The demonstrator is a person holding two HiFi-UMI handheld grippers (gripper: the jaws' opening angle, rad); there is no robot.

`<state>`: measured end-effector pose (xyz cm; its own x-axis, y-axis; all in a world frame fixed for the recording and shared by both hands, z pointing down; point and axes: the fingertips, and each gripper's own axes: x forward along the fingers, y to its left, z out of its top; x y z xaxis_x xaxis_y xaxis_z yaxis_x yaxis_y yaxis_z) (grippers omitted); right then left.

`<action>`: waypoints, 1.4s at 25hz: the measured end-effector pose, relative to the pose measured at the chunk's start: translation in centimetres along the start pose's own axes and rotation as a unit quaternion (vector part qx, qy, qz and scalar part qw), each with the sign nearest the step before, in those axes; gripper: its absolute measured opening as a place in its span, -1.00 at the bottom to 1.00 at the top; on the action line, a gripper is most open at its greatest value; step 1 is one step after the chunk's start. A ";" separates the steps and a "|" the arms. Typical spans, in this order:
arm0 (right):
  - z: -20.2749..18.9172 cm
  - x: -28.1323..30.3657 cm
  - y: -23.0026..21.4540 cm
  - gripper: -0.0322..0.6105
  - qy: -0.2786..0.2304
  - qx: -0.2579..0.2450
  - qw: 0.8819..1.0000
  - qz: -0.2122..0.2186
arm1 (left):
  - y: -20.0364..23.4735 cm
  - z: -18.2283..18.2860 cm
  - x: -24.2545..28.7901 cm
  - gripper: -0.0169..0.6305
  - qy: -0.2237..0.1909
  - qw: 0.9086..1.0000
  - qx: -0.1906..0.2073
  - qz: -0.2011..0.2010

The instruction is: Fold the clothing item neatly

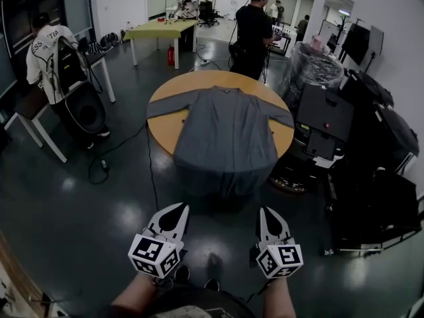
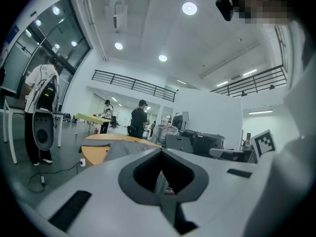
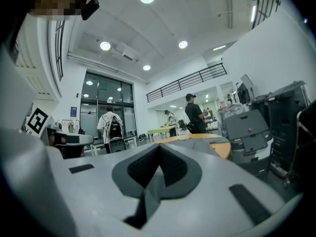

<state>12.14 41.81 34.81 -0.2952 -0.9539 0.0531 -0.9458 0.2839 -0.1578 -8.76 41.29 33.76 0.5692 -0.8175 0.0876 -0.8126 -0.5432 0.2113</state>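
Grey long-sleeved cloth garment [image 1: 225,134] spread flat, far ahead of both claws.
Laid on round tan wooden table [image 1: 163,130], collar at far side, hem draped over near edge, sleeves out to left and right; long axis running near to far. Left gripper [image 1: 177,211] and right gripper [image 1: 265,214] side by side at near side, well apart from cloth, pointing level toward it, jaws of each pressed together on nothing. Seemingly equal reach to hem, though hard to judge through wide-angle lens. Probably calls for stepping forward, left claw toward left sleeve, right toward right.
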 end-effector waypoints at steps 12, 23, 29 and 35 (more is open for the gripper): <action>-0.1 -6.2 -9.3 -0.93 -0.015 0.021 0.997 -0.075 | -4.9 -2.6 4.1 -0.92 0.008 1.000 0.005 -0.016; -2.2 -4.5 -12.9 -0.93 -0.002 0.050 0.997 -0.061 | -6.2 -3.5 7.1 -0.92 0.019 1.000 0.012 -0.001; -2.7 -0.2 -16.6 -0.93 0.013 0.047 0.995 -0.085 | -4.3 -3.9 13.5 -0.92 0.028 0.999 0.008 -0.015; -1.5 6.2 -20.3 -0.93 0.019 0.038 0.994 -0.101 | -1.4 -3.3 21.5 -0.92 0.034 0.999 0.000 -0.026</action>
<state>29.33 30.24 39.82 -0.1057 -0.9861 0.1281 -0.9738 0.0766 -0.2139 5.01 25.07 38.54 0.6184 -0.7729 0.1423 -0.7812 -0.5850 0.2179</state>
